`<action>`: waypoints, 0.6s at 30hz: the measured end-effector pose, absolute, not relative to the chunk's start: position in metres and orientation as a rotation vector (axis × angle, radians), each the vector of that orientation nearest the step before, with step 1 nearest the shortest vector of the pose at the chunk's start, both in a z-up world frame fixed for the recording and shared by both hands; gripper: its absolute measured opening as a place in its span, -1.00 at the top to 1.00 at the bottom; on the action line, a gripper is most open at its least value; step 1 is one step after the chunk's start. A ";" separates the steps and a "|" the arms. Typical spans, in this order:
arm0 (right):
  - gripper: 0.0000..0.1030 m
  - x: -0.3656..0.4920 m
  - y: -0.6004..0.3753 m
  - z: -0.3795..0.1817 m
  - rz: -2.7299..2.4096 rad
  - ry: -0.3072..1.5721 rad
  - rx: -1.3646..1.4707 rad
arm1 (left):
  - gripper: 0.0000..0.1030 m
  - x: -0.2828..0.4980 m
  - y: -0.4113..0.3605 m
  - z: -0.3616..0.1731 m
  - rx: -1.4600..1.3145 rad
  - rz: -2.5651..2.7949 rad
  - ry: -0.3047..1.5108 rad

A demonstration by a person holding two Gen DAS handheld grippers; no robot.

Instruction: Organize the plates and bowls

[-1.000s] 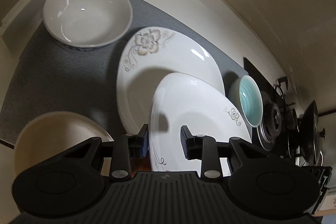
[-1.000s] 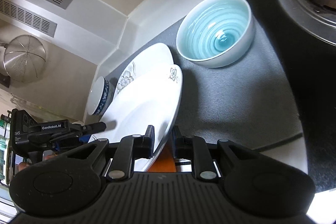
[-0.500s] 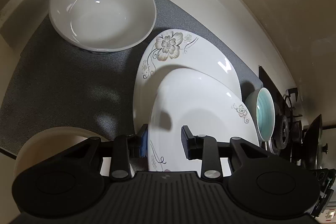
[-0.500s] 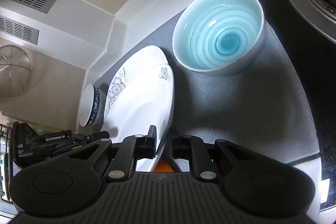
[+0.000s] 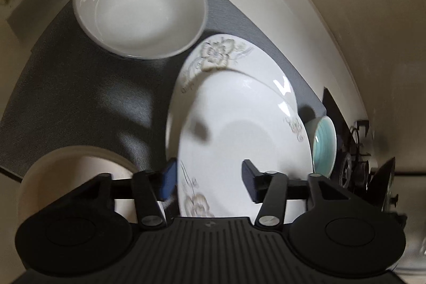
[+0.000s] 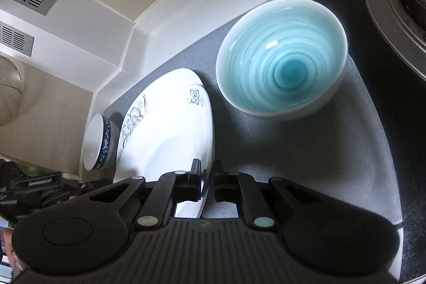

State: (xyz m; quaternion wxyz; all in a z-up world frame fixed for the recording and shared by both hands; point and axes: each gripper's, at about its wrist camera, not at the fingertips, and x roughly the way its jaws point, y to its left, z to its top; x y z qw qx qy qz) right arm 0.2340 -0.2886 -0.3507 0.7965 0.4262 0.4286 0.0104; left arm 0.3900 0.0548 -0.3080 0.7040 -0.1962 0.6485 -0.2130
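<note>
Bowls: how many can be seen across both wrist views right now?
3. A large white bowl at the mat's far end, a turquoise bowl beside the stacked plates near the stove, and a cream bowl at the near left edge. Others may be hidden.

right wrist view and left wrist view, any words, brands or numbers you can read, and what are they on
Pale lettering on the black device at the lower left of the right wrist view: a single printed word, too blurred to read.
A small pale mark on each gripper's ribbed body: a symbol, not text.
Top plate, bottom plate and bowls: flower patterns only, no words.
</note>
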 end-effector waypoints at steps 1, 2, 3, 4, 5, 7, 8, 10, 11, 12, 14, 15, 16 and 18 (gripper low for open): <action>0.84 0.236 -0.288 -0.350 0.018 0.919 0.911 | -0.16 0.388 0.054 -0.306 -0.421 -0.473 1.437; 0.84 0.237 -0.289 -0.349 0.016 0.918 0.906 | -0.16 0.386 0.053 -0.303 -0.402 -0.470 1.434; 0.84 0.239 -0.288 -0.348 0.015 0.917 0.900 | -0.16 0.384 0.052 -0.301 -0.387 -0.467 1.432; 0.85 0.241 -0.288 -0.348 0.016 0.915 0.895 | -0.16 0.381 0.051 -0.299 -0.376 -0.465 1.431; 0.85 0.243 -0.288 -0.347 0.016 0.914 0.889 | -0.16 0.379 0.051 -0.299 -0.371 -0.466 1.429; 0.86 0.246 -0.288 -0.346 0.016 0.912 0.885 | -0.15 0.376 0.049 -0.299 -0.351 -0.472 1.428; 0.86 0.247 -0.287 -0.346 0.014 0.916 0.878 | -0.12 0.374 0.045 -0.301 -0.339 -0.462 1.431; 0.85 0.249 -0.286 -0.346 0.017 0.924 0.864 | -0.03 0.371 0.040 -0.304 -0.317 -0.460 1.435; 0.84 0.250 -0.287 -0.347 0.019 0.931 0.861 | 0.03 0.371 0.038 -0.306 -0.307 -0.451 1.437; 0.84 0.251 -0.287 -0.348 0.020 0.934 0.863 | 0.16 0.369 0.036 -0.306 -0.290 -0.438 1.433; 0.84 0.252 -0.288 -0.348 0.018 0.936 0.859 | 0.39 0.365 0.030 -0.306 -0.224 -0.440 1.435; 0.83 0.253 -0.288 -0.348 0.016 0.938 0.853 | 0.48 0.364 0.030 -0.307 -0.214 -0.441 1.442; 0.83 0.254 -0.289 -0.348 0.017 0.939 0.846 | 0.52 0.363 0.030 -0.308 -0.214 -0.444 1.446; 0.80 0.255 -0.290 -0.349 0.018 0.939 0.843 | 0.69 0.360 0.036 -0.309 -0.201 -0.448 1.454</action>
